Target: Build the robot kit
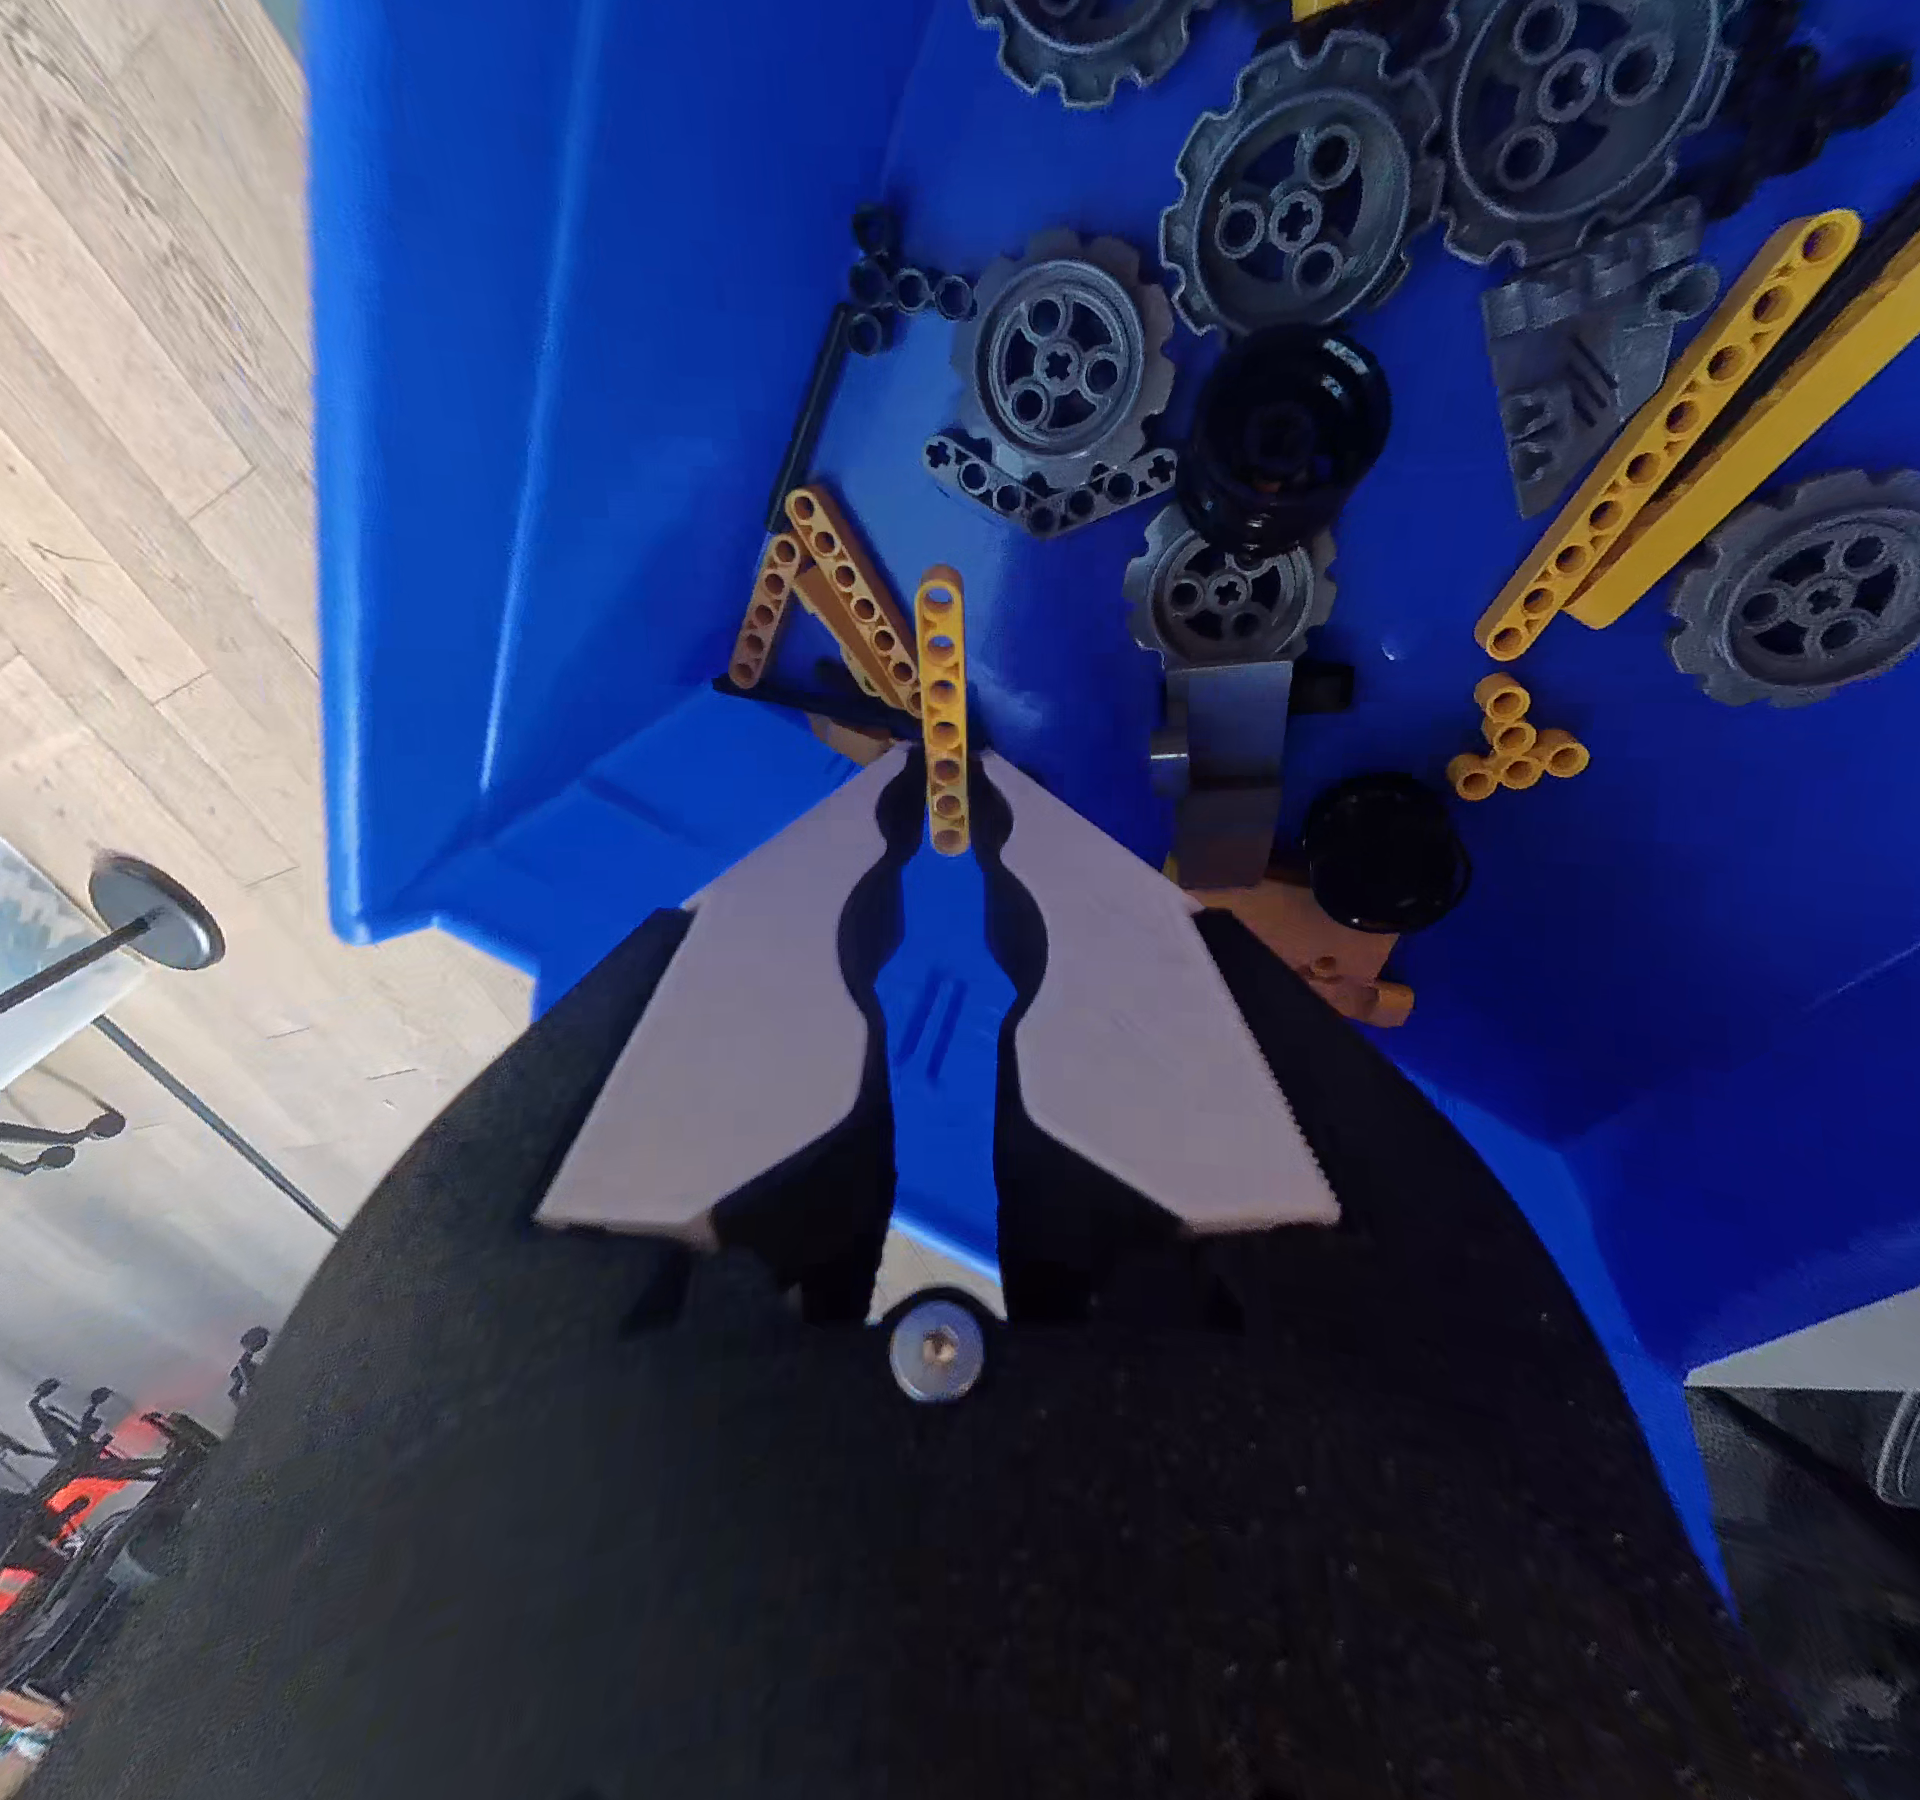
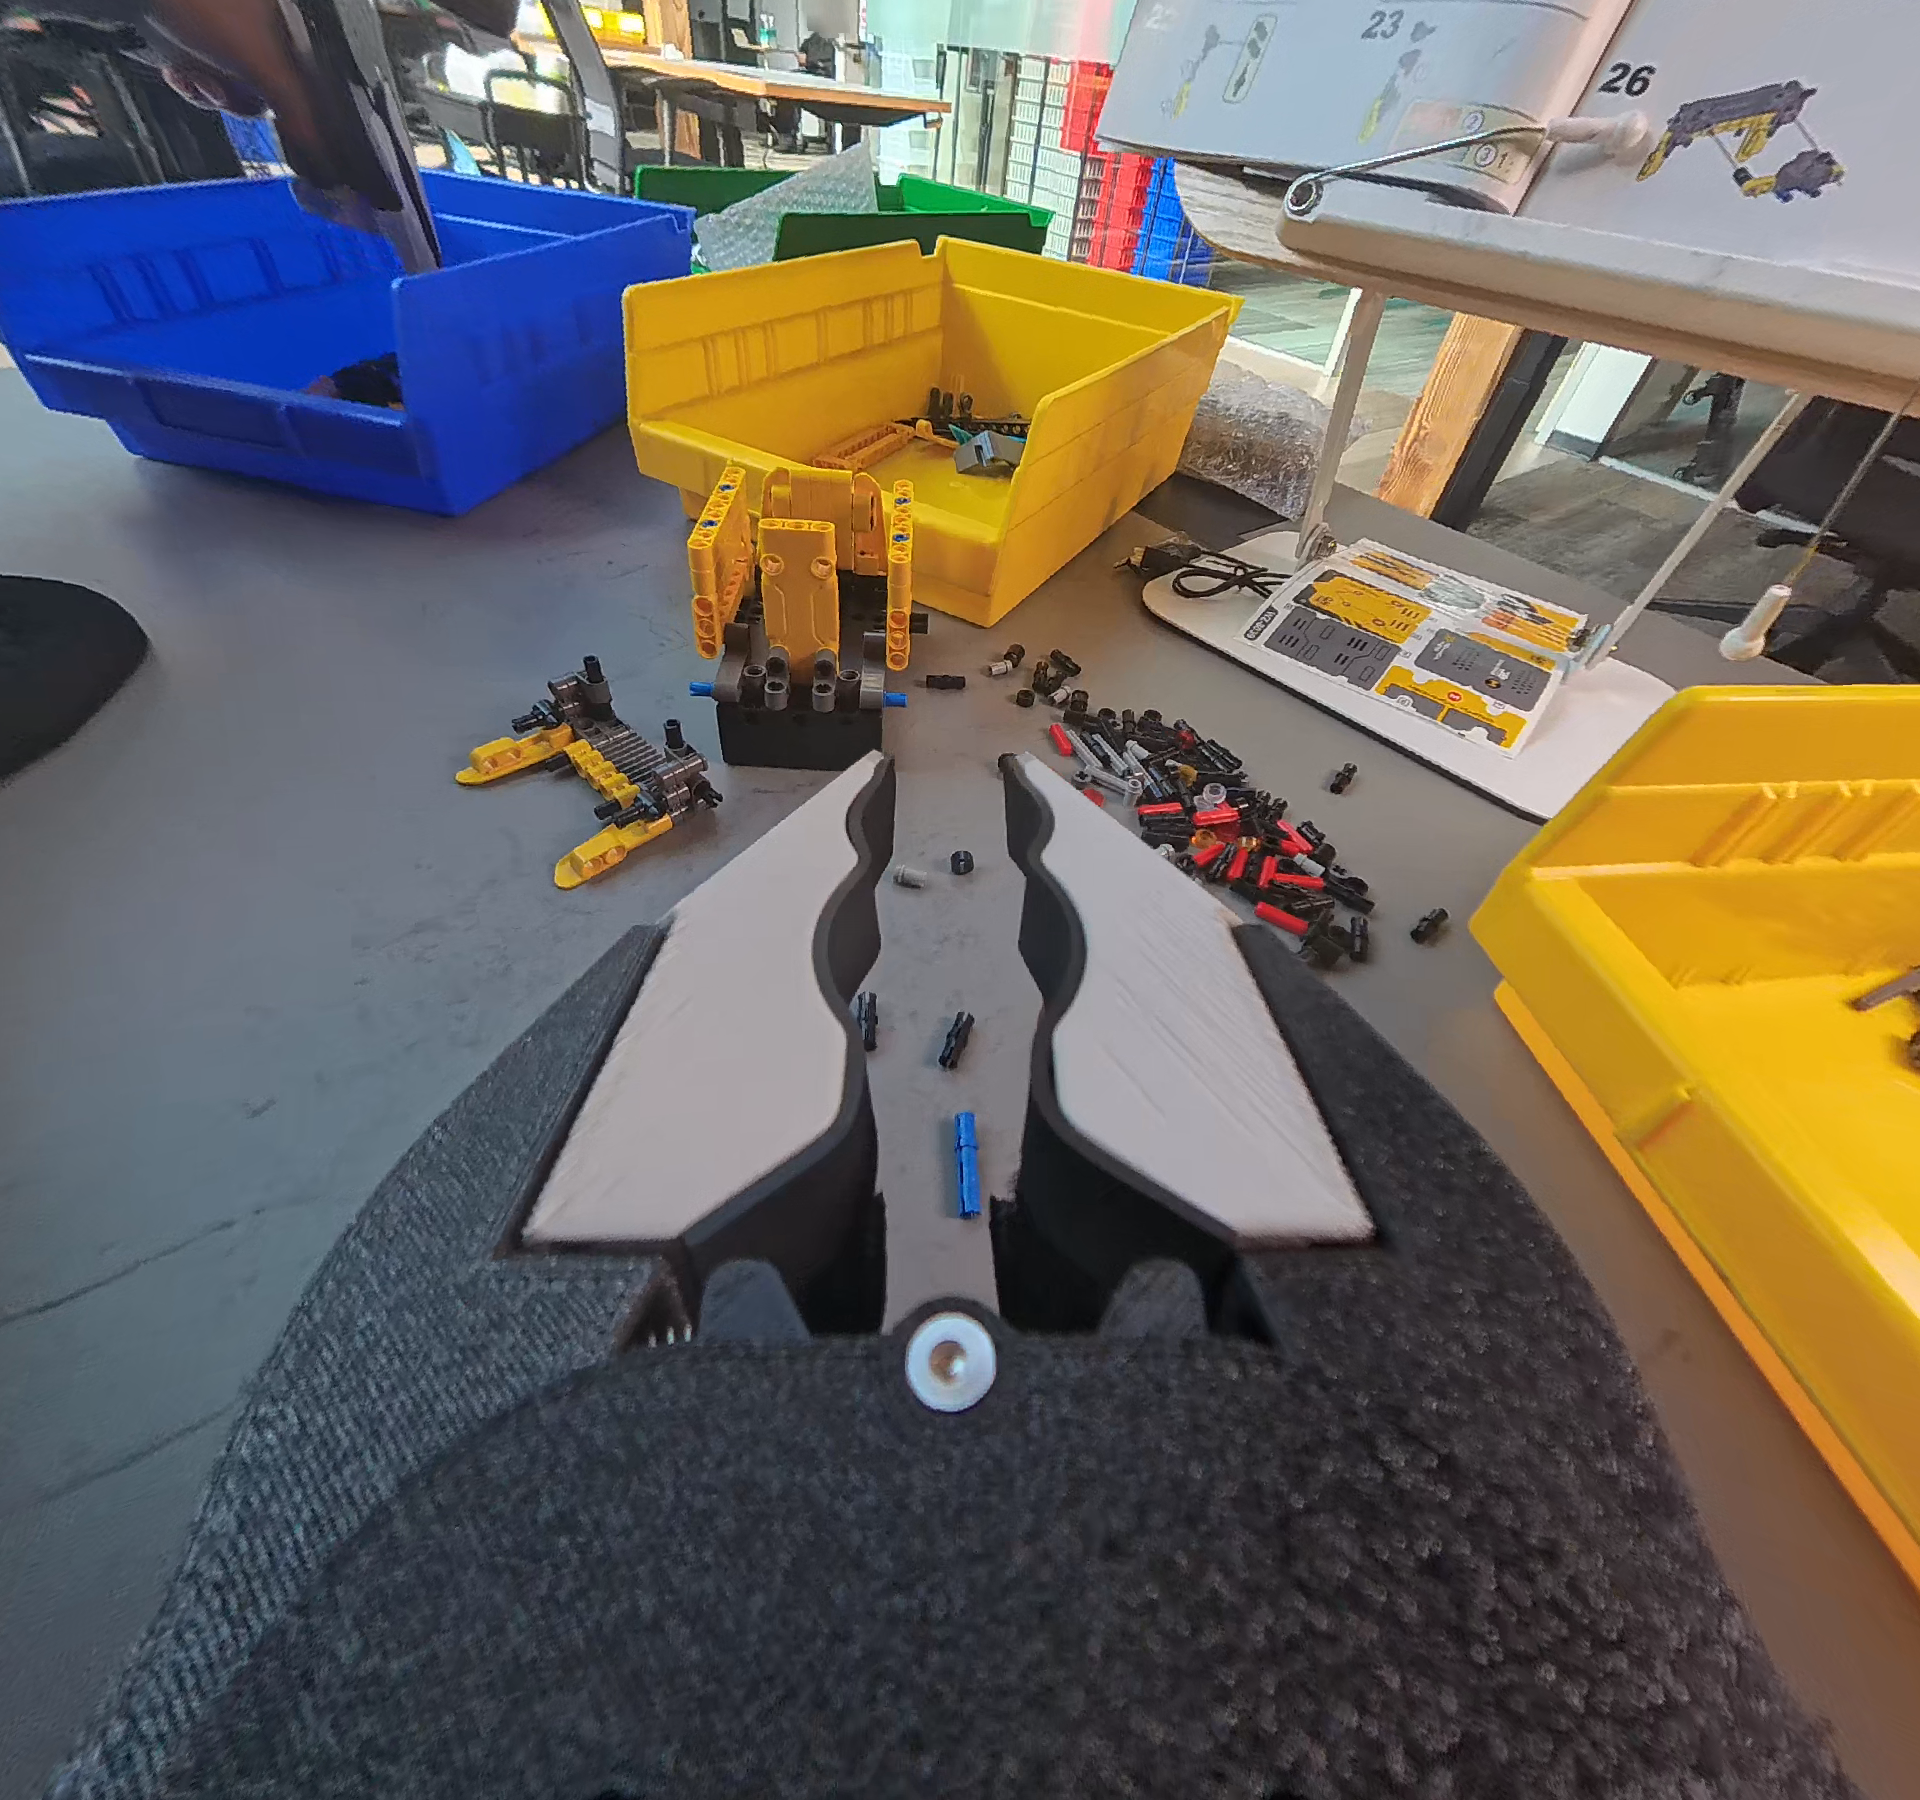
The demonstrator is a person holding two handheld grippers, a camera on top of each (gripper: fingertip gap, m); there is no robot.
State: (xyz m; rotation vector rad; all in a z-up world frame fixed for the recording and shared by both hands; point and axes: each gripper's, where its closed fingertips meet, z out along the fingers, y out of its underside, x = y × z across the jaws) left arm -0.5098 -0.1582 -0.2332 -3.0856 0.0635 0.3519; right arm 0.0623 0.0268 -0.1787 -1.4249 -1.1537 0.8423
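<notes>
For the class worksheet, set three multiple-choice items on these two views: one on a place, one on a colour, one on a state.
1. Where does the left gripper work?
A. Inside the blue bin
B. Over the table
C. Inside a green bin

2. What colour is the holed beam between its fingertips?
A. Red
B. Yellow
C. Grey

3. What is the state of the right gripper?
A. Shut on a pin
B. Shut, empty
C. Open, empty

Answers:
1 A, blue walls and floor surround it.
2 B, the beam is yellow.
3 C, its jaws stand apart with only table between them.
</notes>
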